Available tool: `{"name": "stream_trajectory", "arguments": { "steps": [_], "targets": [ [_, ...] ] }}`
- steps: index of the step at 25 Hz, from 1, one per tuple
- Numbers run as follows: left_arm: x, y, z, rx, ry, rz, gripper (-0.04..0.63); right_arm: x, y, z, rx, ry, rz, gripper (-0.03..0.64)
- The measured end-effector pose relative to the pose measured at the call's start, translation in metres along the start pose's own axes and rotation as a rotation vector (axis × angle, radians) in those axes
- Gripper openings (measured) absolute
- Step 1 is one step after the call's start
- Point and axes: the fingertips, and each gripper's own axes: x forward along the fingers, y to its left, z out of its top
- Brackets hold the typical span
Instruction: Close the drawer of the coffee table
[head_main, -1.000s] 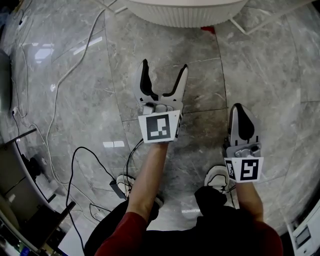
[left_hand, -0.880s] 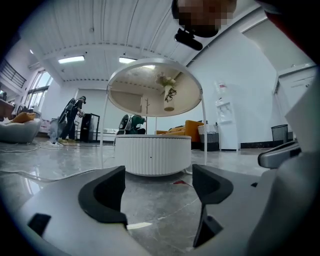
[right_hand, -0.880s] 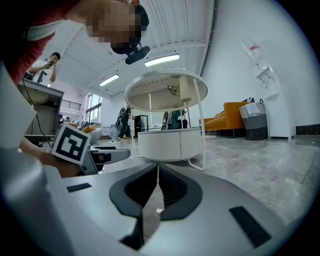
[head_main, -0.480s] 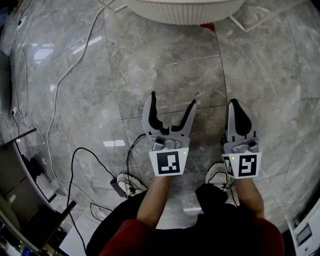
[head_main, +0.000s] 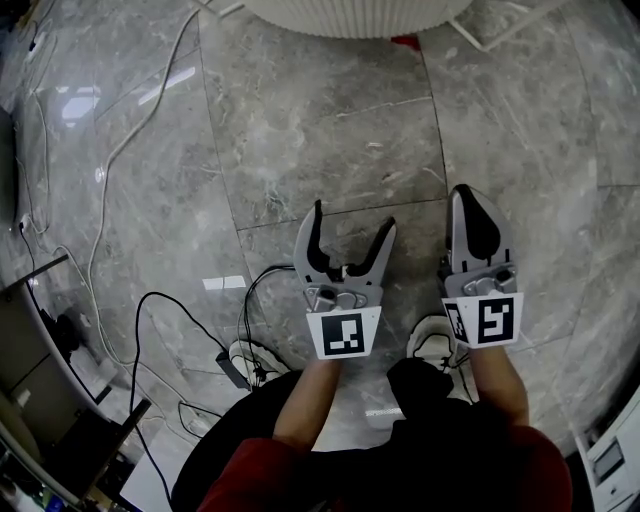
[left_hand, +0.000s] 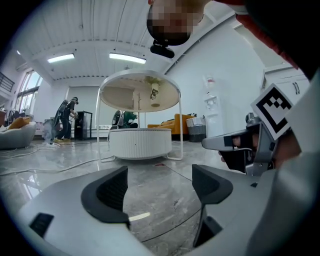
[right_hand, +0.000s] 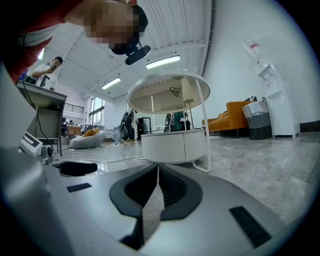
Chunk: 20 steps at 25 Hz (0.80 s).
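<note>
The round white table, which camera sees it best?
The right gripper view: the table stands whole, top, thin legs and ribbed drum. The left gripper view shows it nearly as well. The head view catches only its edge.

Looks like a big open studio dressed as a lounge, not a lived-in home. Polished grey marble floor (head_main: 330, 130) strewn with loose white and black cables (head_main: 128, 140); high white ceiling with long strip lights (left_hand: 127, 58); round white ribbed coffee table (left_hand: 140, 142), orange sofa (right_hand: 240, 115), grey woven basket (right_hand: 259, 122); standing person (left_hand: 67, 117) by equipment far back.
</note>
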Motion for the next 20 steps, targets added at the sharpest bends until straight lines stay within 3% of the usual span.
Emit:
{"name": "stream_trajectory", "arguments": {
  "steps": [9,10,13,14,20],
  "targets": [
    [-0.003,0.005,-0.002,-0.015,0.021,0.002,0.397,0.002,0.007,0.002,0.001,-0.009,0.022,0.026],
    [-0.004,0.005,-0.002,-0.020,0.024,-0.001,0.360,0.001,0.008,0.002,0.002,-0.009,0.022,0.026],
    [-0.008,0.006,0.003,-0.029,-0.001,0.008,0.102,0.000,0.009,0.000,0.003,0.001,0.021,0.026],
    [-0.008,0.005,0.005,-0.025,-0.009,0.012,0.052,-0.001,0.009,-0.001,0.002,0.004,0.022,0.026],
    [-0.007,0.002,0.004,-0.006,0.003,-0.019,0.013,-0.001,0.013,-0.001,0.006,0.000,0.022,0.026]
  ]
}}
